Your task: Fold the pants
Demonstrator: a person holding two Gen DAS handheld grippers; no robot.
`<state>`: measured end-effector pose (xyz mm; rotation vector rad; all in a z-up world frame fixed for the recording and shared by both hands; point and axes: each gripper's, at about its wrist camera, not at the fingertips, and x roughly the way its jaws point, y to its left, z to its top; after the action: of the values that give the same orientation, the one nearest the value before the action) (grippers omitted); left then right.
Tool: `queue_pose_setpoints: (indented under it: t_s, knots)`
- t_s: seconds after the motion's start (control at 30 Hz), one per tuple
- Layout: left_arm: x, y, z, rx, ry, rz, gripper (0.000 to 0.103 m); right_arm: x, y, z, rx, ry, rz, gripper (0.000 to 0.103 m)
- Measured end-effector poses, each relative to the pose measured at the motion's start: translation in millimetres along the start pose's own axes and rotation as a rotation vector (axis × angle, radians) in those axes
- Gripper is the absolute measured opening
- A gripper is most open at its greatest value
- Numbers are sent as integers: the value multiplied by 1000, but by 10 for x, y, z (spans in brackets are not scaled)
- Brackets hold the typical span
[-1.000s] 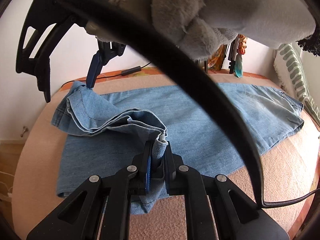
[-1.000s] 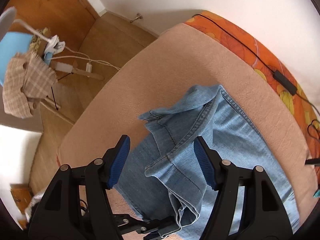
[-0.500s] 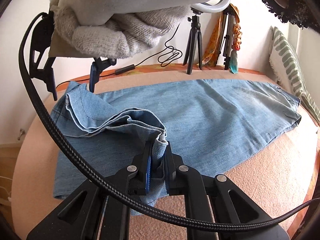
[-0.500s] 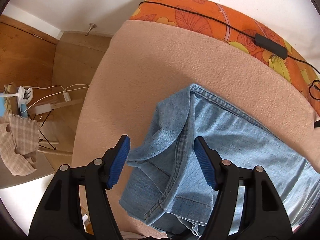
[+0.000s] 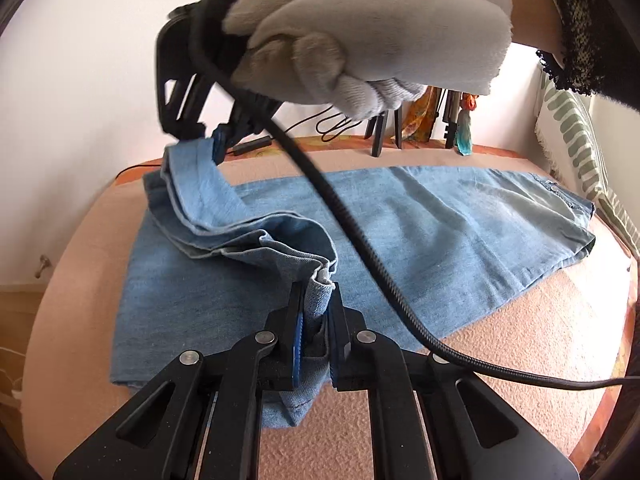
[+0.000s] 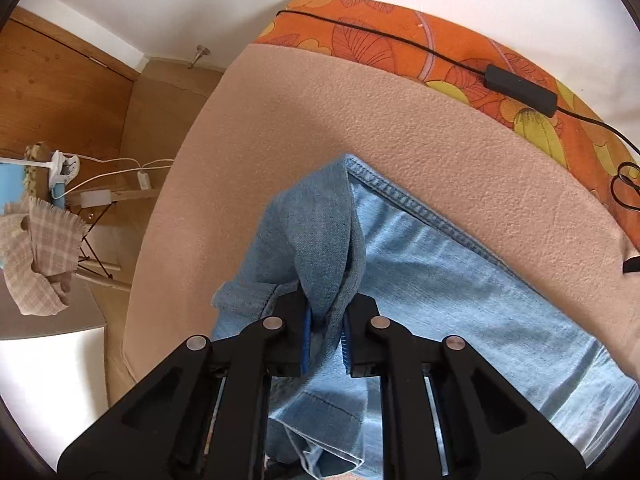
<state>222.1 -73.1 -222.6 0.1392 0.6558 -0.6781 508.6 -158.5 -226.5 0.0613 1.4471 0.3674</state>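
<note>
Moved in since a second earlier from wide open above the cloth: right fingers (image 6: 306, 332), now closing on the far corner of the hem, with a fold of denim pinched between the pads and bunched up above them. Kept to its place meanwhile: left fingers (image 5: 297, 336), clamped narrow on the near corner of the same hem.

Judged the weakest point: the fresh right-hand bite. Looked shallow and taken on a rumpled fold rather than a flat edge, so likely to shed a layer or slip out once lifted. Also saw slack, twisted denim sagging between the two grips; if carried over without first being pulled taut, would probably land as a skewed, creased fold. Noted a black cable (image 5: 360, 240) trailing from under the gloved hand (image 5: 360, 40) across the cloth toward the left fingers; could snag or drag the fabric during the sweep.

Found the pants (image 5: 420, 232) spread flat across the bed (image 5: 520, 360), waistband toward its right edge in the left view, hem end toward its left edge. Had the near hem corner raised just off the bed's near edge in the left fingers, the far hem corner held up toward the bed's far edge in the right fingers, the legs between lying on the cover.
</note>
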Motion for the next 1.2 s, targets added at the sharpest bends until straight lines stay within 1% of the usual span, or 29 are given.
queue_pose_setpoints:
  t_s: [0.03, 0.1, 0.17, 0.27, 0.33, 0.4, 0.43, 0.5, 0.53, 0.57, 0.6, 0.63, 0.67, 0.7, 0.73, 0.77, 0.83, 0.87, 0.9, 0.93, 1.0, 1.03, 1.07, 1.13, 1.2]
  knots:
    - [-31, -4, -3, -7, -4, -10, 8, -75, -64, -34, -3, -7, 31, 12]
    - [-97, -24, 39, -20, -8, -26, 8, -206, -147, -86, -16, -26, 65, 12]
    - [-158, -86, 120, -6, -20, -41, 8, -345, -350, -168, -7, -45, 112, 12]
    - [-157, -202, 269, 16, -9, -85, 8, -458, -811, -309, 57, -80, 165, 12]
    - [-75, -309, 339, 41, 14, -107, 8, -484, -1182, -448, 118, -103, 226, 12]
    - [51, -457, 366, 77, 50, -130, 8, -425, -1401, -566, 171, -120, 277, 13]
    - [119, -547, 366, 102, 70, -138, 7, -377, -1515, -621, 190, -125, 273, 16]
    - [249, -711, 353, 146, 112, -160, 7, -300, -1715, -749, 233, -130, 237, 25]
    - [290, -786, 330, 164, 129, -169, 7, -284, -1794, -820, 249, -136, 231, 26]
    - [327, -845, 318, 181, 143, -178, 7, -286, -1849, -884, 263, -139, 231, 30]
    - [357, -890, 311, 195, 155, -183, 7, -292, -1899, -949, 278, -142, 228, 42]
    - [358, -911, 281, 204, 163, -187, 7, -315, -1945, -1021, 293, -164, 230, 51]
    - [371, -941, 278, 212, 169, -189, 7, -355, -1993, -1113, 303, -190, 242, 55]
    - [376, -958, 277, 214, 172, -196, 7, -385, -2023, -1200, 310, -206, 260, 63]
    - [382, -976, 281, 216, 173, -199, 7, -416, -2073, -1289, 318, -220, 279, 67]
    - [360, -992, 277, 219, 172, -199, 7, -427, -2094, -1367, 326, -223, 279, 68]
    - [361, -1028, 282, 227, 171, -197, 7, -502, -2035, -1525, 314, -252, 200, 68]
    - [362, -1031, 280, 229, 171, -196, 7, -561, -1971, -1588, 283, -278, 182, 68]
    - [365, -1040, 275, 233, 172, -194, 7, -614, -1913, -1629, 258, -299, 197, 68]
    - [372, -1054, 268, 236, 172, -192, 7, -639, -1852, -1636, 248, -303, 240, 68]
    - [381, -1095, 246, 247, 170, -183, 7, -641, -1757, -1570, 256, -287, 355, 68]
    - [373, -1102, 239, 254, 169, -178, 7, -621, -1693, -1497, 256, -271, 385, 68]
    - [366, -1113, 232, 260, 166, -174, 7, -595, -1622, -1418, 252, -255, 380, 68]
    - [362, -1128, 216, 266, 161, -167, 7, -509, -1492, -1256, 235, -212, 307, 68]
    - [355, -1131, 201, 267, 157, -164, 7, -379, -1392, -1132, 231, -172, 269, 68]
